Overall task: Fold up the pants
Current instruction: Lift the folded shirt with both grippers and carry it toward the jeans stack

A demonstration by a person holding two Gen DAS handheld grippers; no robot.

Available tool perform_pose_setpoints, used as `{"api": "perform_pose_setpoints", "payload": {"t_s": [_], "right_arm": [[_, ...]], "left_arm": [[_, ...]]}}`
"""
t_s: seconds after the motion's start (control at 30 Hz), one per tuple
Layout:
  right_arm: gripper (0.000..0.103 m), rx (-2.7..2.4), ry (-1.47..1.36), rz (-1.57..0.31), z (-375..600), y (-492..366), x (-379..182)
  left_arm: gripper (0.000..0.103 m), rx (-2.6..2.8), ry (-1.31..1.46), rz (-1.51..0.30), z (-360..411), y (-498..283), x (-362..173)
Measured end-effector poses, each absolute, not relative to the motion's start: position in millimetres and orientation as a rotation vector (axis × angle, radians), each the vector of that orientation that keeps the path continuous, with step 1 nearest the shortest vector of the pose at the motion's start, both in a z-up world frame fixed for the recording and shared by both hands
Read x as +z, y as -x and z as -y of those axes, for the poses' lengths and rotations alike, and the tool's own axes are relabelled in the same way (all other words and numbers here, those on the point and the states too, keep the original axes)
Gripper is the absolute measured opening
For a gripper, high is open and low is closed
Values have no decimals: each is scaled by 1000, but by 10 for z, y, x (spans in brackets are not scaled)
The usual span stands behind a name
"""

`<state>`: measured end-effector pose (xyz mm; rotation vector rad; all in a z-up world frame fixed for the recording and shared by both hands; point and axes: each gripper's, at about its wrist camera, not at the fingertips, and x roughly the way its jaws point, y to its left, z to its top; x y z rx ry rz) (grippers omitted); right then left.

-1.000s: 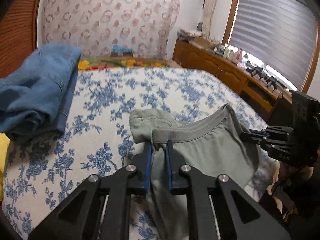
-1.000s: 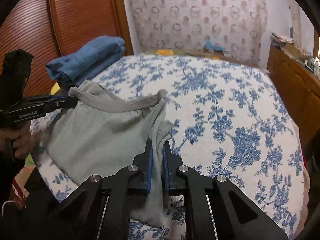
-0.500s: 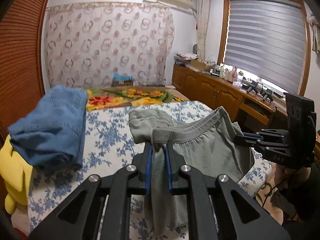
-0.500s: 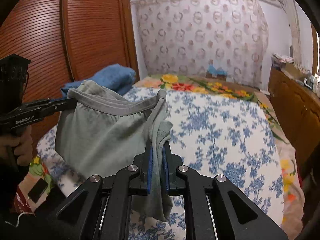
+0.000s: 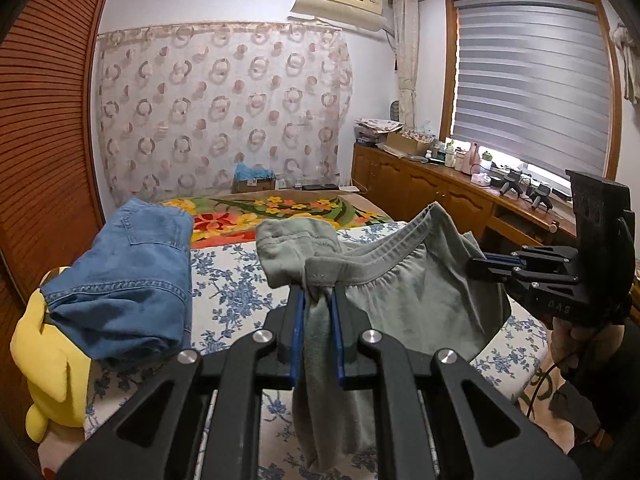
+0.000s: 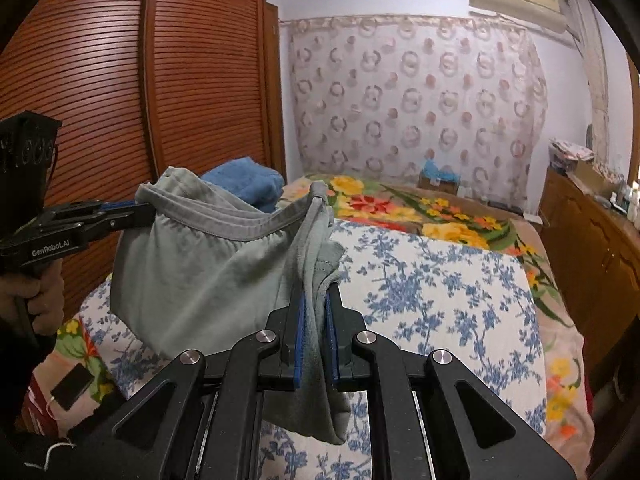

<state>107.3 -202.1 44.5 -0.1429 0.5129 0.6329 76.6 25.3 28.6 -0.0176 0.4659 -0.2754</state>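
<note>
Grey-green pants [image 5: 416, 304] hang in the air above the bed, held by the waistband at both ends. My left gripper [image 5: 317, 294] is shut on one end of the waistband, with cloth bunched between its blue pads. My right gripper [image 6: 315, 296] is shut on the other end, and the same pants [image 6: 200, 272] sag between the two. In the left wrist view my right gripper [image 5: 478, 265] shows at the right, pinching the band. In the right wrist view my left gripper [image 6: 146, 209] shows at the left. The legs drop below both frames.
The bed [image 6: 432, 288] has a blue-flowered sheet and a bright floral blanket [image 5: 280, 212] at its far end. Folded blue jeans [image 5: 128, 276] lie at the left on a yellow plush toy [image 5: 52, 368]. A wooden wardrobe [image 6: 120, 100] stands left, a low cabinet [image 5: 440, 196] right. A phone [image 6: 72, 386] lies below.
Both grippers have risen with the pants, lifting the waistband clear of the sheet. Both views have tipped up, showing more of the room and less of the bed.
</note>
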Motion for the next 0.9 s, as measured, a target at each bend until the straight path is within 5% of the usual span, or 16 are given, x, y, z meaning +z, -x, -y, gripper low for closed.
{"api": "perform_pose_setpoints", "payload": {"t_s": [0.9], "right_arm": [[6,801,264,-460,731,-2346,596]], "left_arm": [[10,-52,48,-466,-1263,-1521,367]]}}
